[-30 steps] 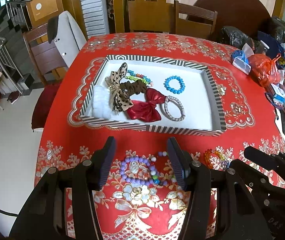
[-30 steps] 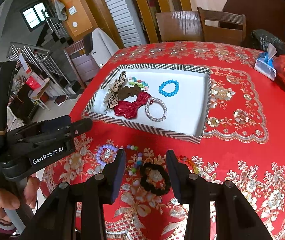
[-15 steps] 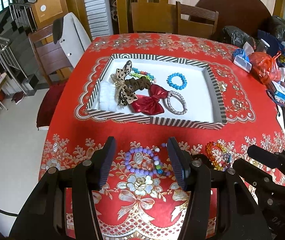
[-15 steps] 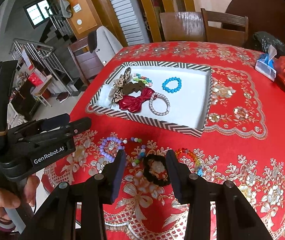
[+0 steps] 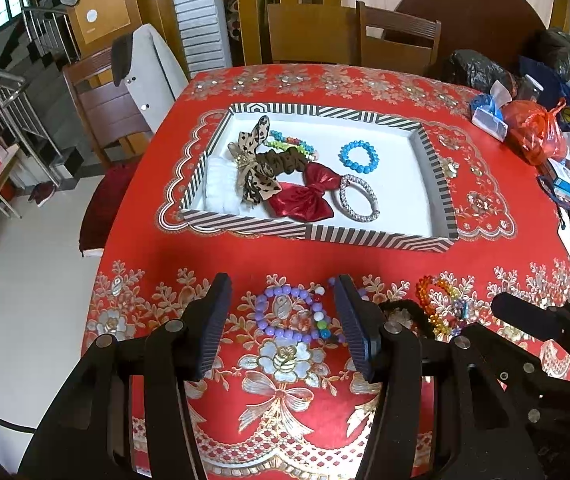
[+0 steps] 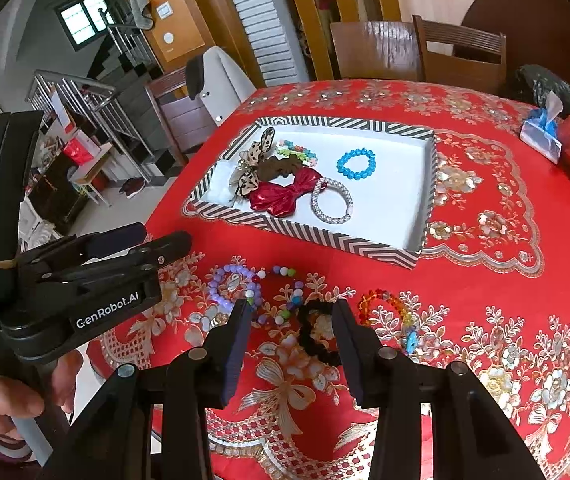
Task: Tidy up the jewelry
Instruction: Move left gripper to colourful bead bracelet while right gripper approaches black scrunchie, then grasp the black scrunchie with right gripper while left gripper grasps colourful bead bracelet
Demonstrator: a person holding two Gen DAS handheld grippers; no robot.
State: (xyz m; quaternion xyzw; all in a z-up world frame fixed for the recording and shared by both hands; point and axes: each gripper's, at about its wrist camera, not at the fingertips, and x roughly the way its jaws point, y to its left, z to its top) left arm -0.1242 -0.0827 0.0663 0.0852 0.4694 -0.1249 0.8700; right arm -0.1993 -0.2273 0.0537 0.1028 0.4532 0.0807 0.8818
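Observation:
My left gripper (image 5: 282,280) hovers open over a purple bead bracelet (image 5: 281,314) that lies on the red cloth between its fingers. Beside it lies a string of mixed coloured beads (image 5: 323,322). My right gripper (image 6: 291,306) is open above a black bracelet (image 6: 317,334), whose right side its right finger hides. An orange and rainbow bracelet (image 6: 385,308) lies just to the right. The striped tray (image 5: 325,236) further back holds a blue bead bracelet (image 5: 359,156), a red bow (image 5: 305,200), a silver bangle (image 5: 359,198), a leopard bow and scrunchies.
In the right wrist view a hand (image 6: 1,400) holds the left gripper (image 6: 125,248) at the left edge. Bags and small packets (image 5: 533,132) crowd the table's right side. Wooden chairs (image 5: 397,40) stand behind the table, and its left edge drops to the floor.
Both views have shifted only slightly, so the jewellery sits a little higher in the picture. The jaws stand as before and no item has moved.

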